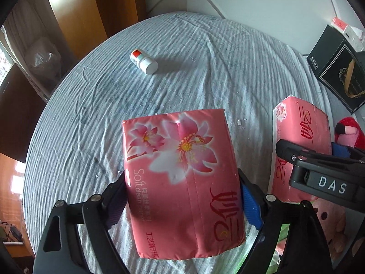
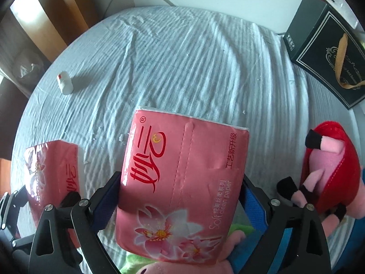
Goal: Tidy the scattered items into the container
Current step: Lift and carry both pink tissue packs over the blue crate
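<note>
My left gripper (image 1: pixel 182 196) is shut on a pink tissue pack (image 1: pixel 182 173) with a flower print, held above the bed. My right gripper (image 2: pixel 180 196) is shut on a second pink tissue pack (image 2: pixel 182 182). Each view shows the other pack beside it: the right one in the left wrist view (image 1: pixel 298 137), the left one in the right wrist view (image 2: pixel 52 171). A small white bottle (image 1: pixel 144 61) with a red label lies on its side on the far left of the bed; it also shows in the right wrist view (image 2: pixel 65 82).
A pale blue ribbed bed sheet (image 1: pixel 205 68) covers the surface. A black gift bag (image 2: pixel 326 52) with gold handles stands at the far right. A red and pink plush toy (image 2: pixel 328 171) lies at the right. More plush toys lie below the grippers. Wooden furniture stands at the left.
</note>
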`<action>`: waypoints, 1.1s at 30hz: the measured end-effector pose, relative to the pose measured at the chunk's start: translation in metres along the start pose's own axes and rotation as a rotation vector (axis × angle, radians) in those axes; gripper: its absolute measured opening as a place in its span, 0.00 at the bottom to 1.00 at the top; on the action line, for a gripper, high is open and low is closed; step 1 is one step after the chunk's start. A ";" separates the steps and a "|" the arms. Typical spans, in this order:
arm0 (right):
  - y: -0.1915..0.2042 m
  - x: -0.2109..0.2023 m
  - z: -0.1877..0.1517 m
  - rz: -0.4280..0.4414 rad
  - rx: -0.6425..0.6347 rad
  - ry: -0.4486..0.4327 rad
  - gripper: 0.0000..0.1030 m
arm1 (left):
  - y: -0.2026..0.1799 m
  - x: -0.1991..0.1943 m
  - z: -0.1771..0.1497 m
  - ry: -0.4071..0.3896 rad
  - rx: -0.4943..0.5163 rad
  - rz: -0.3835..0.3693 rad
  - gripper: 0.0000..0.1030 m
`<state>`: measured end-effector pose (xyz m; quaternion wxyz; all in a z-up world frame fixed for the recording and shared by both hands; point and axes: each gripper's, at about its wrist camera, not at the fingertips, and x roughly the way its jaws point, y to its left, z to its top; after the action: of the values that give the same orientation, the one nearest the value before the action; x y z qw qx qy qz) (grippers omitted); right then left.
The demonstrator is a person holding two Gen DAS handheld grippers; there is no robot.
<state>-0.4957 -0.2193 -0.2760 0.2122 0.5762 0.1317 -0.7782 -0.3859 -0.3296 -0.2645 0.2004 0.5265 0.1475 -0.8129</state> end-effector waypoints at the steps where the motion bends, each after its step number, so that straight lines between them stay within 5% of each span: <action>1: 0.000 -0.009 -0.001 0.007 -0.003 -0.022 0.92 | -0.001 -0.008 0.001 -0.019 0.005 0.001 0.82; 12: -0.012 -0.163 -0.013 -0.017 -0.015 -0.361 0.92 | -0.026 -0.130 0.004 -0.272 0.072 -0.039 0.82; 22: -0.075 -0.312 -0.093 -0.111 0.041 -0.654 0.92 | -0.089 -0.258 -0.028 -0.522 0.173 -0.107 0.82; 33: -0.200 -0.426 -0.185 -0.275 0.149 -0.739 0.92 | -0.214 -0.338 -0.078 -0.589 0.341 -0.292 0.83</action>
<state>-0.3316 0.1152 0.0656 0.0969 0.2484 0.0656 -0.9616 -0.3036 -0.0497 0.0196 0.0258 0.2692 0.0194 -0.9625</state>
